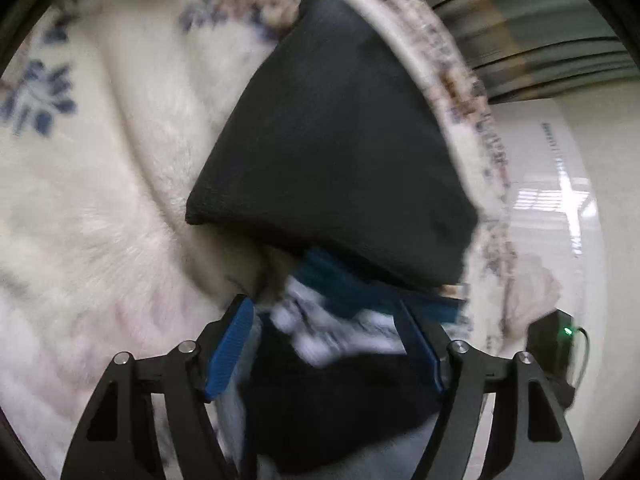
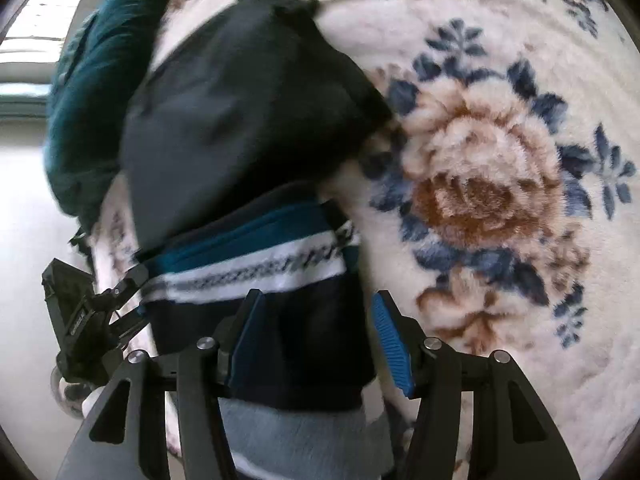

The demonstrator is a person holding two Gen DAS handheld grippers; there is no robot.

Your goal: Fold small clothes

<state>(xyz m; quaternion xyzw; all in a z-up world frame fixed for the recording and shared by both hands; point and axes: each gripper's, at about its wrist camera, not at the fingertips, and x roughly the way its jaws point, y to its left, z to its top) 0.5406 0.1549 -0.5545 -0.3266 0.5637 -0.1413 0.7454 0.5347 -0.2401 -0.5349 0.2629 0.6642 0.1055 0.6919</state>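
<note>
Covering nearly the whole surface is a cream plush blanket with blue and brown flower print (image 2: 500,184), and on it lies the work: a dark charcoal knitted garment (image 1: 332,140), apparently already doubled over, partly overlying a navy, teal and white striped knit garment (image 2: 256,268). A teal plush cushion (image 2: 88,100) sits at the blanket's far-left edge in the right wrist view. Judged step: gathering the striped piece at its near end for a fold; motion blur prevents confirming more. The right gripper (image 2: 316,340) has its jaws apart, straddling the navy hem, blue pads not pressing cloth on both sides. The left gripper (image 1: 324,344) likewise stands spread, with striped fabric bunched between its fingers, unclamped. The next move calls for both claws to close on the near hem together, then carry it over evenly. The blanket's edge runs close beside the charcoal garment, with pale glossy floor (image 1: 560,200) beyond, so room is tight there; open blanket lies on the flowered side. A small black device with green light (image 1: 556,340) sits off-blanket.
</note>
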